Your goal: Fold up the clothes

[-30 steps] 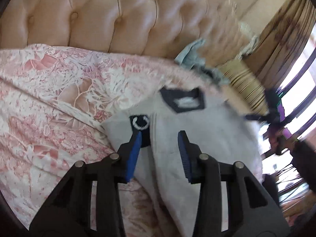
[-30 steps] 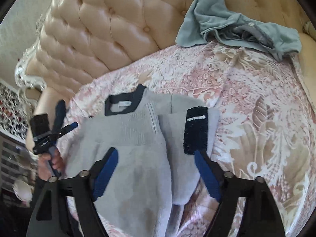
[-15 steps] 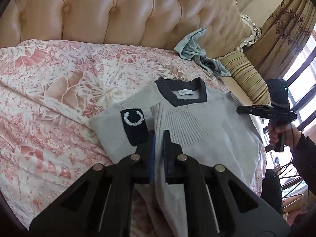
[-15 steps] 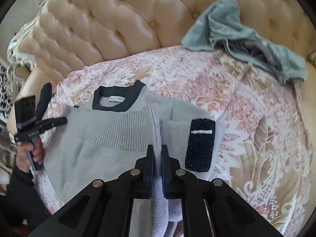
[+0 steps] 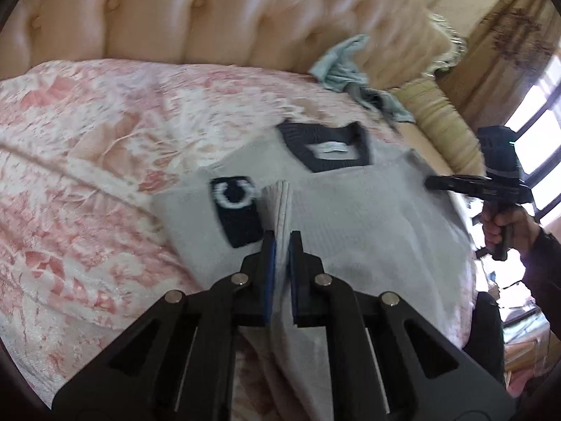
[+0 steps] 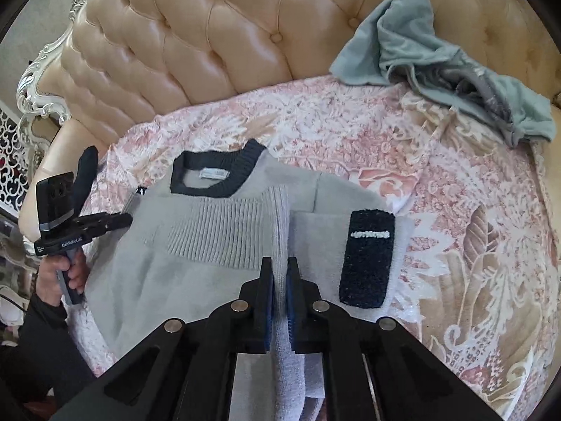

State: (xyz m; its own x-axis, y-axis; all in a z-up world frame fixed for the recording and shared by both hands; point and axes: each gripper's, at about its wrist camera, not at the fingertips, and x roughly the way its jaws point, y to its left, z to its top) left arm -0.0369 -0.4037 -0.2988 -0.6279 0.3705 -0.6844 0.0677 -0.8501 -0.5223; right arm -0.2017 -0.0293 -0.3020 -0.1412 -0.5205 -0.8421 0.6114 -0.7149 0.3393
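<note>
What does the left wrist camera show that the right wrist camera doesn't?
Only the left wrist view shows the window, the curtain, and a dark cuff with a white ring. Only the right wrist view shows the silver carved bed frame and a dark cuff with a white bar. Both show the grey sweater with its dark collar, the teal garment by the tufted headboard, the pink floral bedspread, and a gripper shut on a sweater fold: left gripper, right gripper.

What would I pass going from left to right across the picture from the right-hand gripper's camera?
The person's hand holding the left gripper → the grey sweater's dark collar → the right gripper pinching the sweater's fold → the dark cuff → the crumpled blue-grey garment.
</note>
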